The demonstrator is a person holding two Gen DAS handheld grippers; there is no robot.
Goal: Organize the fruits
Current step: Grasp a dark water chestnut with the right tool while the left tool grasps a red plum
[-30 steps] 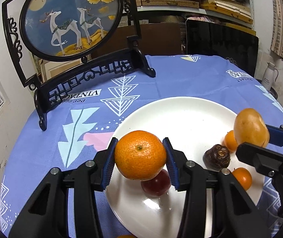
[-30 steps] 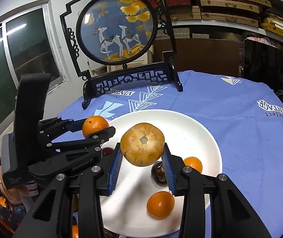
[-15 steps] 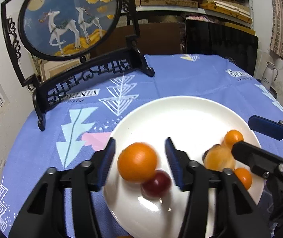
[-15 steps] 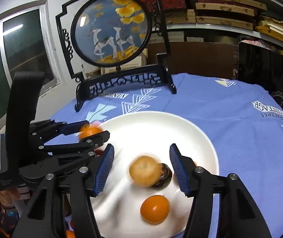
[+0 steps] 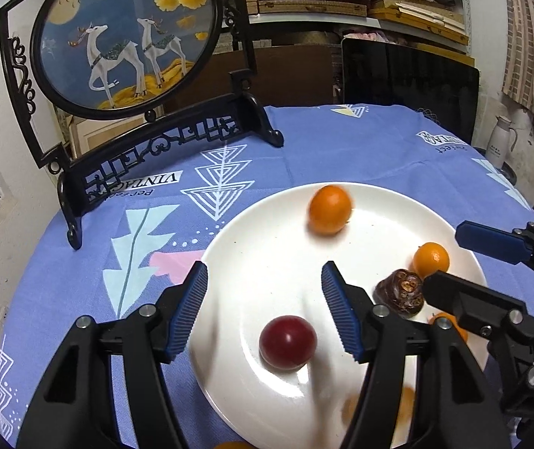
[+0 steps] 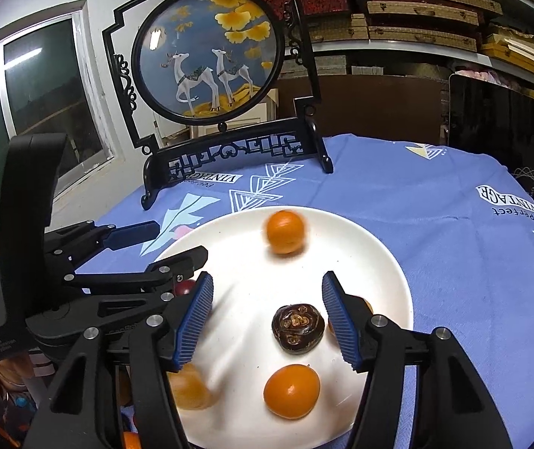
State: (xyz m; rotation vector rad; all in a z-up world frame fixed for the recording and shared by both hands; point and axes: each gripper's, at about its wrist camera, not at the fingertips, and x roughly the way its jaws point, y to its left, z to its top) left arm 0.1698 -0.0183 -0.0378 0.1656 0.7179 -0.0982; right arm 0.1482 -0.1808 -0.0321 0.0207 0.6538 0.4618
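Round, smooth and firm, the fruit would likely roll if nudged, so a grip across the widest part suits it. On the white plate (image 6: 387,258) lie a blurred orange (image 6: 285,231), a second orange (image 6: 291,390), a dark wrinkled fruit (image 6: 297,328) and a red plum (image 5: 288,342). A blurred tan fruit (image 6: 188,387), perhaps a pear, sits near the rim. Left gripper (image 5: 263,310) and right gripper (image 6: 267,318) both stand spread, empty.

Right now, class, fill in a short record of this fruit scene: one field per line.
surface: blue patterned tablecloth
plate: white plate, on the cloth
far fruit: blurred orange
near fruit: dark red fruit
dark item: brown wrinkled fruit
front fruit: orange
left gripper: jaws open, holding nothing
right gripper: jaws open, holding nothing
backdrop: round deer screen
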